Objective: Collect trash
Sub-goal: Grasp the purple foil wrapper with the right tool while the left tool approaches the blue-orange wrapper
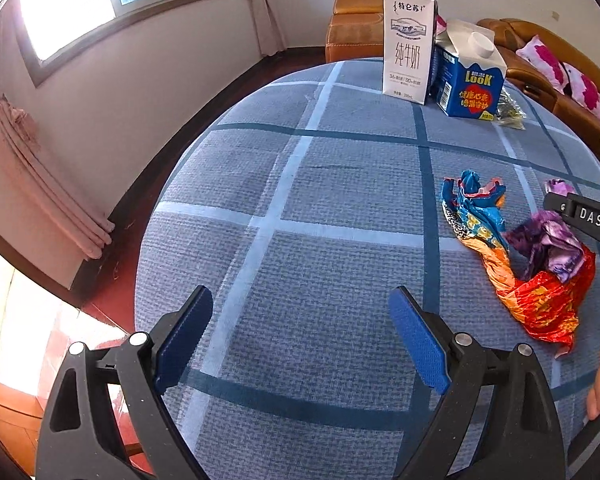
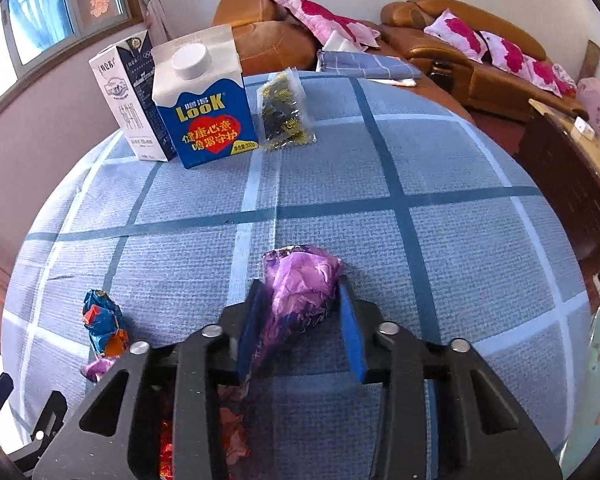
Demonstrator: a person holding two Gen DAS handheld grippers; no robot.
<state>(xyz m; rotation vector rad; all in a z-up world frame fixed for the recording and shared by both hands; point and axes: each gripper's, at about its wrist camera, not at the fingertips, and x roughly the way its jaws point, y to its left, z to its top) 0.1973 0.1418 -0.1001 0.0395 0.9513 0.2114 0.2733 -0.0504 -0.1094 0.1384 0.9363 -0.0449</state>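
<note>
Right wrist view, purple wrapper [image 2: 300, 280] between right gripper [image 2: 300, 328] pads, pinched.

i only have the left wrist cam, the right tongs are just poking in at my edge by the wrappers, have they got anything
Observer: Yes. On the right wrist view a crumpled purple wrapper sits between the right tongs, and both blue pads look pressed against it.
Operator: ok and whats the shiny thing half hidden behind the blue carton
Observer: A clear packet of dark bits. It lies flat on the tablecloth beside the blue carton, apart from the wrappers.
</note>
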